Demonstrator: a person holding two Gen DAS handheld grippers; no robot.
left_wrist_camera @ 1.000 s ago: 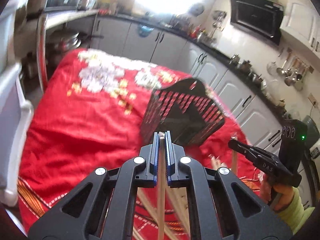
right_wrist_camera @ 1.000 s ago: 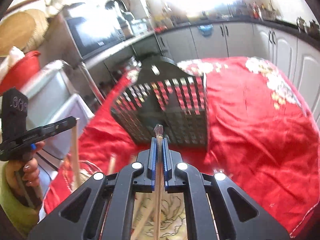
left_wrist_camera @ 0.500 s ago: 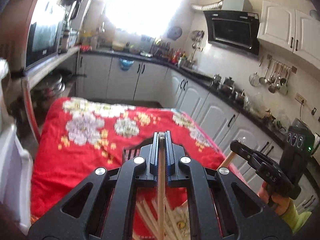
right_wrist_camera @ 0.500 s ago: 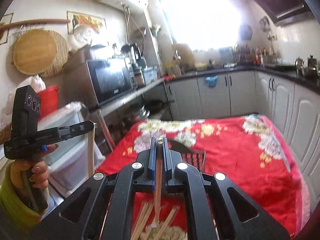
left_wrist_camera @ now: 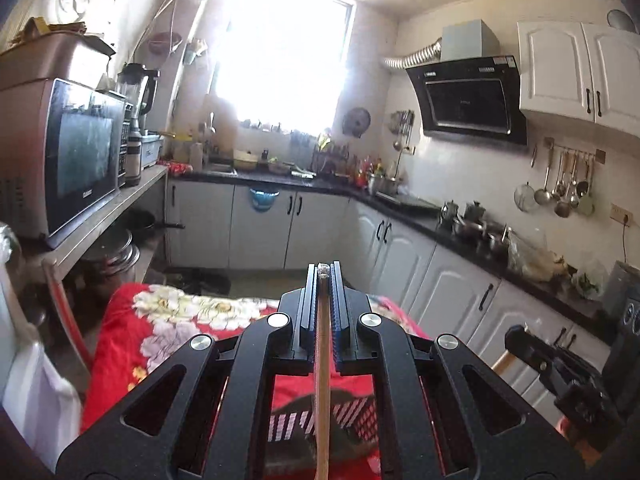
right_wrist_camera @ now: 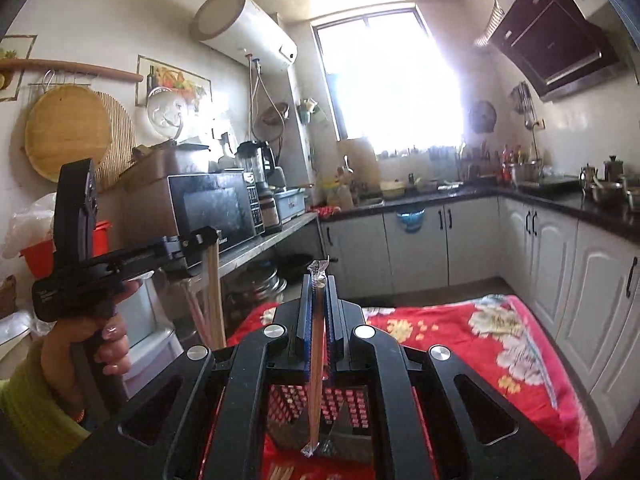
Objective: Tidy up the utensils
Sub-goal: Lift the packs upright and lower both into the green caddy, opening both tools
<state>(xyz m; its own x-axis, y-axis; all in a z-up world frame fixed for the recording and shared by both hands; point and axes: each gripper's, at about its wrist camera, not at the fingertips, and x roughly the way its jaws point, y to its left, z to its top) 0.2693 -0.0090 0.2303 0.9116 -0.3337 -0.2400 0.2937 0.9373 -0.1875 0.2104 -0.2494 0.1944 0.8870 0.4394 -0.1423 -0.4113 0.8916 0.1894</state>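
In the left wrist view, our left gripper (left_wrist_camera: 323, 270) has its two fingers pressed together on a pale wooden chopstick (left_wrist_camera: 322, 380). The stick runs straight down the slot between the blue finger pads, its tip showing at the fingertips and its lower end leaving the frame at the bottom. Below it, between the gripper's arms, sits the black slotted utensil basket (left_wrist_camera: 320, 416) on the red flowered tablecloth (left_wrist_camera: 132, 344). The cloth's left edge drops away beside a chair back, and its far edge ends before an open strip of floor in front of the white cabinets. At the lower right we see the right gripper (left_wrist_camera: 510, 336), well apart from ours, with a wooden stick end showing under its nose.

In the right wrist view, our right gripper (right_wrist_camera: 318, 276) is closed on a chopstick in a clear plastic sleeve (right_wrist_camera: 316, 364); the crinkled wrapper sticks out above the fingertips and the lower end hangs over the basket (right_wrist_camera: 352, 408). The basket lies directly beneath, on the tablecloth (right_wrist_camera: 480, 344), which stretches bare to the right up to the cabinet fronts. At the left, a hand (right_wrist_camera: 86, 352) holds the left gripper (right_wrist_camera: 208, 236), with wooden chopsticks (right_wrist_camera: 214, 300) hanging upright from its closed tip, near the steel shelf.
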